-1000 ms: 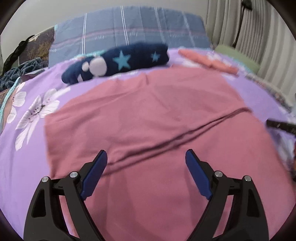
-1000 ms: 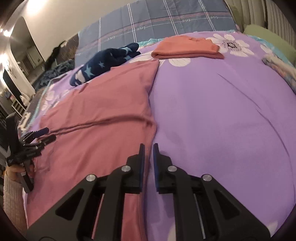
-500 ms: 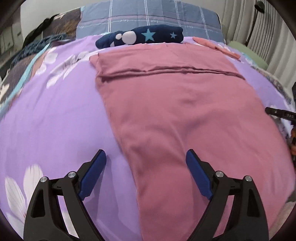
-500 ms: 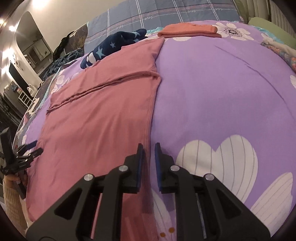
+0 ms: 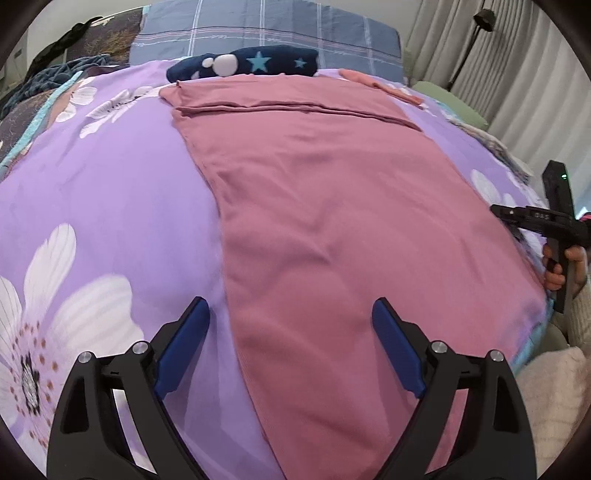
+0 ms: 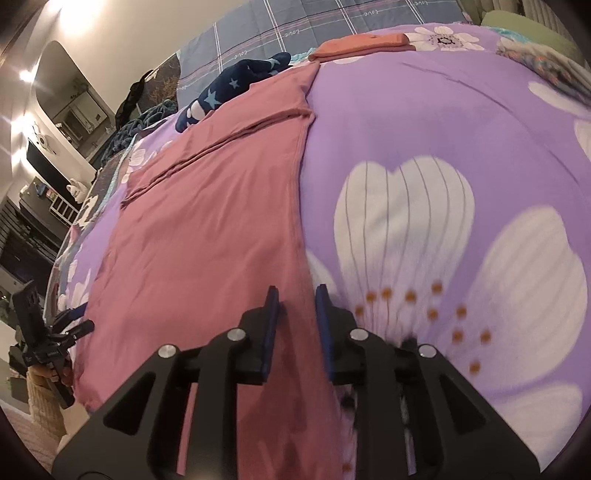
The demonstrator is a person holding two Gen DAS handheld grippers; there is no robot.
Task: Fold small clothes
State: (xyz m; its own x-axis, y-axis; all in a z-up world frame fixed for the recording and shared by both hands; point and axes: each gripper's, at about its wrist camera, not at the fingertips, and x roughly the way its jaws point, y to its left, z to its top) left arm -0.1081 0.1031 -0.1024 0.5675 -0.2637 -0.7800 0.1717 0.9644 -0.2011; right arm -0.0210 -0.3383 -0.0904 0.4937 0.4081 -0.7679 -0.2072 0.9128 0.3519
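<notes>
A dusty-pink garment (image 5: pixel 325 206) lies flat on the purple flowered bedspread (image 5: pixel 110 192), its far end folded over in a band. My left gripper (image 5: pixel 291 332) is open and hovers above the garment's near left edge. In the right wrist view the garment (image 6: pixel 207 229) fills the left half. My right gripper (image 6: pixel 295 306) has its jaws a little apart, straddling the garment's right edge. The right gripper also shows at the right of the left wrist view (image 5: pixel 532 218), and the left gripper at the lower left of the right wrist view (image 6: pixel 70 325).
A navy star-patterned garment (image 5: pixel 251 64) and a folded orange garment (image 6: pixel 362 44) lie at the far end, before a blue plaid pillow (image 5: pixel 266 29). Curtains and a green cushion (image 5: pixel 450 99) are to the right. Shelves stand beyond the bed's left side.
Both grippers have drawn back toward the near end of the garment. The right gripper's jaws have opened from nearly shut to a small gap over the garment's edge.
</notes>
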